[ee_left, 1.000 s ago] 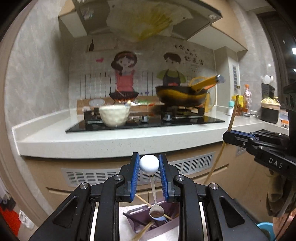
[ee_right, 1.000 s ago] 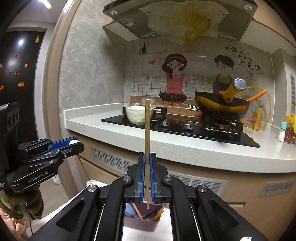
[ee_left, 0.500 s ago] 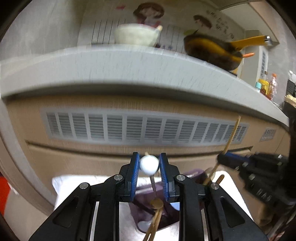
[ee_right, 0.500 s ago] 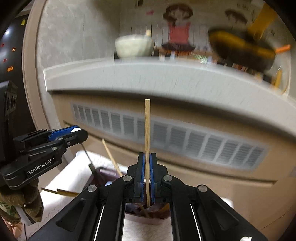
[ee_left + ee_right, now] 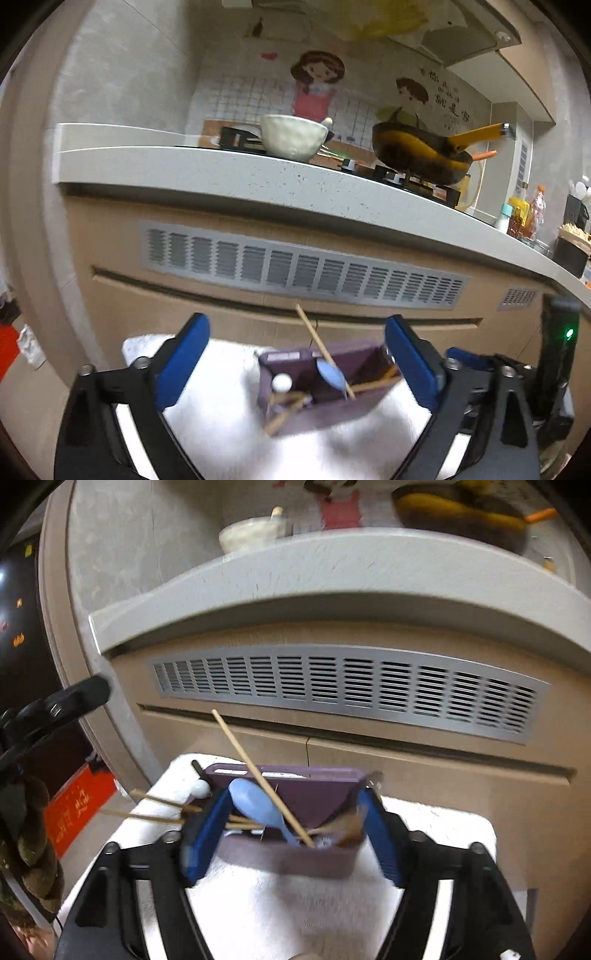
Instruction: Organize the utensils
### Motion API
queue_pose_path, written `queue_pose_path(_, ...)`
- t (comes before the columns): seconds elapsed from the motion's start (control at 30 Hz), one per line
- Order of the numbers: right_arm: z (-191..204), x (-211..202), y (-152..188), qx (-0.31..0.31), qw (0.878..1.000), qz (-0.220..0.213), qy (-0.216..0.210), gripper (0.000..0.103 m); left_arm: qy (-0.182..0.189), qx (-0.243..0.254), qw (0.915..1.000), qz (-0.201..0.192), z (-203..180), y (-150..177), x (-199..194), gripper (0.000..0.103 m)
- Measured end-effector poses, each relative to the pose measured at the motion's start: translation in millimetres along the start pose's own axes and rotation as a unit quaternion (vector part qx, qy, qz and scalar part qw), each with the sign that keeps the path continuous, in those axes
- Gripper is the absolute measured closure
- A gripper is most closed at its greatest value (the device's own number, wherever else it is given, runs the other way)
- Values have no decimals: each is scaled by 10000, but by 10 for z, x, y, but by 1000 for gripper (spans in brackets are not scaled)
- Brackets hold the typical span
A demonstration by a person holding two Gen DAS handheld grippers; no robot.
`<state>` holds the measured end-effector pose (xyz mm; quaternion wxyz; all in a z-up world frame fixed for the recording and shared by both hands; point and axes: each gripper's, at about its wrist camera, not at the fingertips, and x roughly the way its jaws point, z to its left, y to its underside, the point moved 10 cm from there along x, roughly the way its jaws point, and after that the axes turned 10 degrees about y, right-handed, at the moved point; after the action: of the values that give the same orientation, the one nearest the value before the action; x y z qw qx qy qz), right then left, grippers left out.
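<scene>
**Q:** What is nearest the jaws?

**Me:** My left gripper (image 5: 295, 363) is spreading wide, nothing pressed between its pads. My right gripper (image 5: 291, 830) is opening too, its pads either side of the purple holder (image 5: 288, 853), which stands on a white cloth (image 5: 280, 915). A blue spoon (image 5: 255, 806) and a chopstick (image 5: 258, 771) lean inside it.

**Q:** How should I finish well?

**Me:** I judge: let both pieces settle, then lift straight up so no pad snags the leaning chopstick.

**Q:** Do the views differ?

**Me:** The left view alone shows a white ball-ended utensil (image 5: 282, 383) in the holder. The right alone shows loose chopsticks (image 5: 155, 808) jutting out to the left of the jaws. Beyond, the cabinet vent (image 5: 303, 267).
</scene>
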<state>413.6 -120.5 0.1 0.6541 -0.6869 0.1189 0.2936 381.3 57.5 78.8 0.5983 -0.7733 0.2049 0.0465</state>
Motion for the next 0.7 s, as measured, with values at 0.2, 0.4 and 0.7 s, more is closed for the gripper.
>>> queue_pose_path(0.2,-71,-640,494,404,9991,-106,83,10,-241,-128,9994,219,-123,735,-506,0)
queue_pose_path(0.4,-154,-1031,1007,539,9969,-141,557,5,-563,-67,9980,285,-207,1293,-856,0)
queue_pose_path(0.7,-206,-1308,1448,381,9921,-321,1149,4,-903,363,9944,406,-352,1570,-1058,0)
